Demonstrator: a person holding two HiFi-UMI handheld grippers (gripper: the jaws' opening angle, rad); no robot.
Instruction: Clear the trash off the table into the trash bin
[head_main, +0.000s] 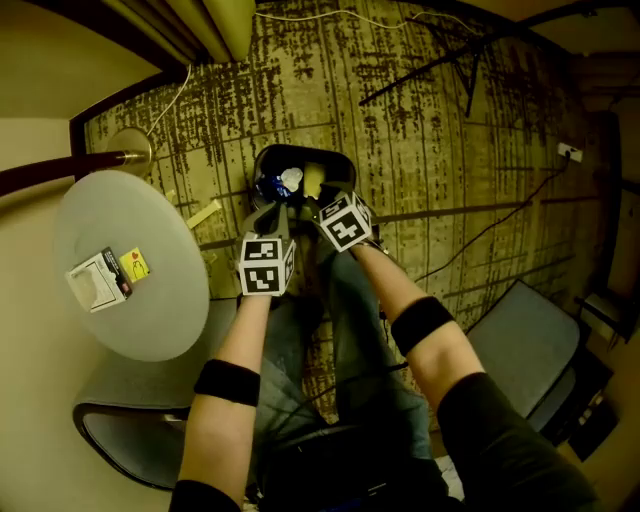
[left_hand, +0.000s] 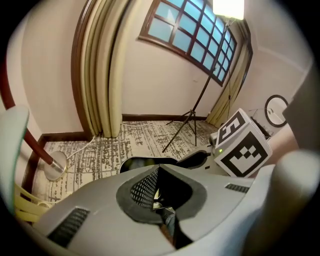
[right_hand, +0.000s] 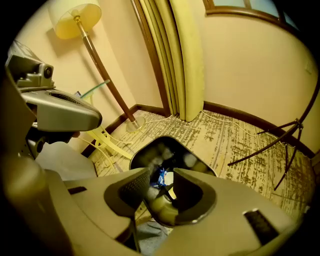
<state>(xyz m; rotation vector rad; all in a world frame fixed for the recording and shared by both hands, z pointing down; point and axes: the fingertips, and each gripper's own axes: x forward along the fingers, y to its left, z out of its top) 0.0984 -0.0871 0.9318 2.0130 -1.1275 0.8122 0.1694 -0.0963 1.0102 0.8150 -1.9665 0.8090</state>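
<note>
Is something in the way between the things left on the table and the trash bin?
Nothing visible blocks the way. The white box and the yellow card lie on the round table; the trash bin stands open on the carpet beside it. Only a pale strip lies low on the floor between them.

This is looking like a furnished sitting room in a home or hotel. Patterned carpet (head_main: 450, 150) is covering the floor. Long curtains (left_hand: 102, 75) are hanging beside a paned window (left_hand: 190, 30). A floor lamp (right_hand: 76, 19) is standing by the wall, a tripod (left_hand: 191, 116) near the curtains, and a chair (head_main: 130, 430) beside a round table (head_main: 150, 300).
</note>
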